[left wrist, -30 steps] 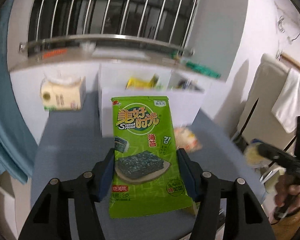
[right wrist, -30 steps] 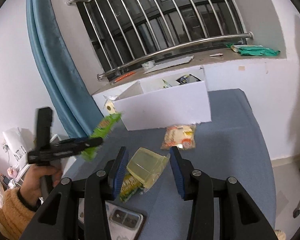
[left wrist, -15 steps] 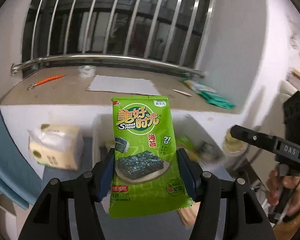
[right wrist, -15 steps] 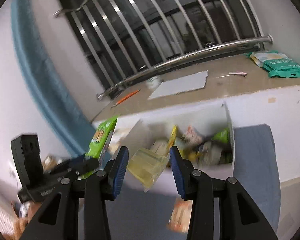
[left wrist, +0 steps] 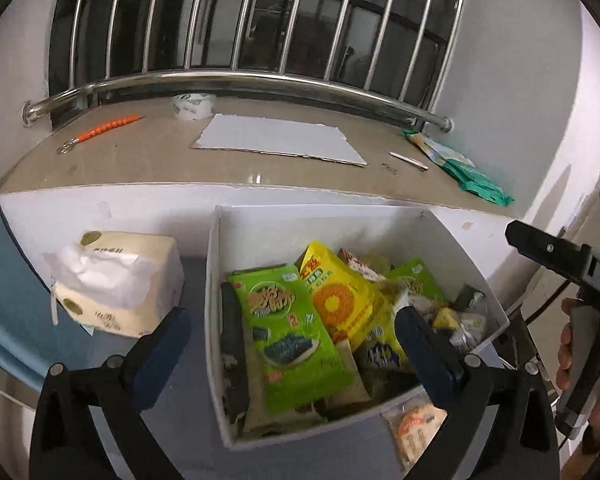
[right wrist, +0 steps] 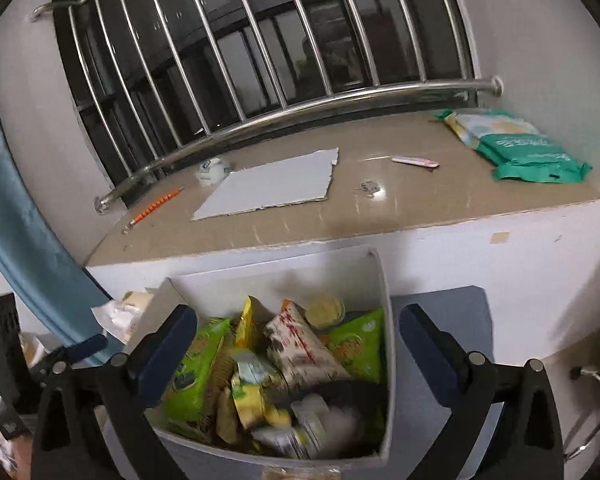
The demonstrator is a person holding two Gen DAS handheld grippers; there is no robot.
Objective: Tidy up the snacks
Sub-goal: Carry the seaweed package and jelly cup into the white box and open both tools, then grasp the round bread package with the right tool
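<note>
A white box (left wrist: pixel 214 280) full of snack packets stands against the wall under the windowsill. My left gripper (left wrist: pixel 292 314) hovers over it with its jaws opening wide and nothing between its pads. The green seaweed packet (left wrist: pixel 296 344) lies loose in the box below. My right gripper (right wrist: pixel 298 311) hangs over the same box (right wrist: pixel 384 320), its jaws opening too, holding nothing. The clear yellowish cup (right wrist: pixel 325 307) rests among the packets at the back. An orange-and-white packet (left wrist: pixel 414 428) lies on the table in front of the box.
A tissue pack (left wrist: pixel 116 284) sits left of the box. The windowsill holds a grey card (left wrist: pixel 280 140), a tape roll (left wrist: pixel 192 106), an orange pen (left wrist: pixel 108 130) and green wipe packs (right wrist: pixel 532 152). A blue curtain (right wrist: pixel 20 208) hangs at the left.
Both grippers came forward over the white box and opened. The left one let go of the seaweed packet and the right one the clear cup; both now lie in the box.
</note>
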